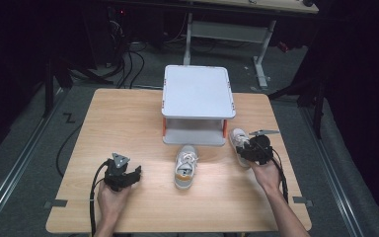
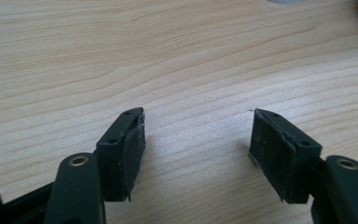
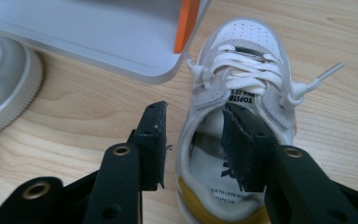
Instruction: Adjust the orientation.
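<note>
Right of the grey rack [image 1: 197, 94], on the tabletop [image 1: 128, 123], the right tongs [image 3: 193, 135] straddle the near sneaker's [image 3: 242, 93] collar wall, not yet pinching. It looks light and soft; that rim suits gripping. Left tongs [image 2: 198, 140] gape, empty.

We see the pale wooden tabletop [image 1: 128, 123] lit brightly from above amid darkness; beyond the jaws, focus softens slightly.

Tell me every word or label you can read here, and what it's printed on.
"TOPSTAR" on the tongue label of the right shoe; a line above it is cut off, unreadable.
"TOPSTAR" in small print on that shoe's insole; the line above is too small to be sure.
The rack, table and middle shoe show no text.
</note>
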